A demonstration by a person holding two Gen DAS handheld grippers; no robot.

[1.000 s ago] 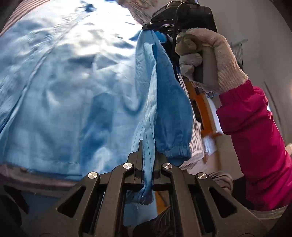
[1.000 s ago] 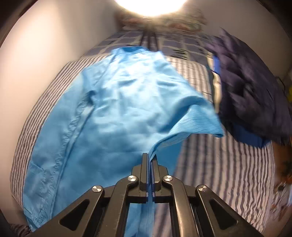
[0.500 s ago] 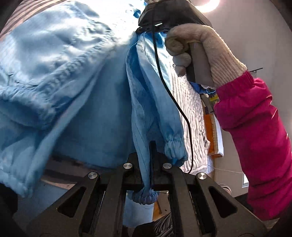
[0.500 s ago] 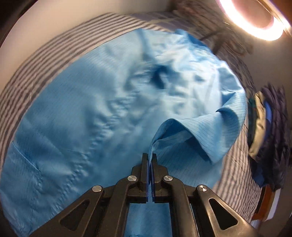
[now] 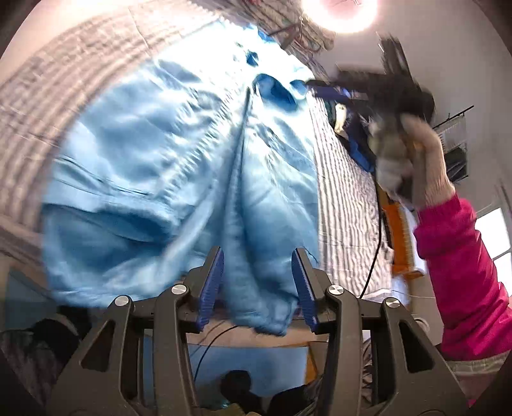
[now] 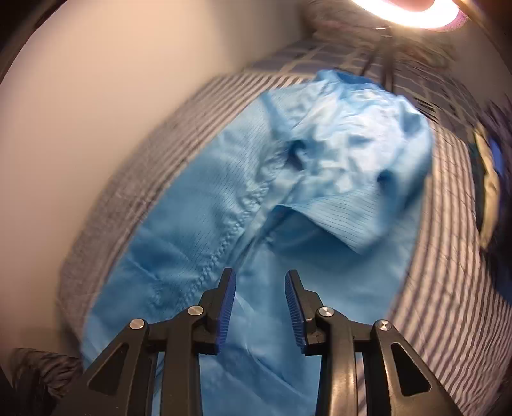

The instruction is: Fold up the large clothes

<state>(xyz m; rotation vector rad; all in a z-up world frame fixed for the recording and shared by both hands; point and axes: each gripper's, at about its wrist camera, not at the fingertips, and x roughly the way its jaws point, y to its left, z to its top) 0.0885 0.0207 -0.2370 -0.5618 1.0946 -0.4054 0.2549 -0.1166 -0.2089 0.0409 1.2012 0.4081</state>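
A large light-blue garment lies spread on the striped bed, its sleeve folded in across the body. My left gripper is open at the garment's near edge, with a cuff hanging loose between the jaws. In the right wrist view the same garment fills the middle, and the folded sleeve end lies over it. My right gripper is open and empty just above the cloth. It also shows in the left wrist view, blurred, held by a gloved hand.
The striped bed sheet surrounds the garment. A pile of dark clothes lies at the right side of the bed. A pale wall runs along the left. A bright ring lamp stands at the far end.
Both grippers have opened and let go of the blue sleeve, which now lies folded over the garment's body. The right hand has pulled back to the right.
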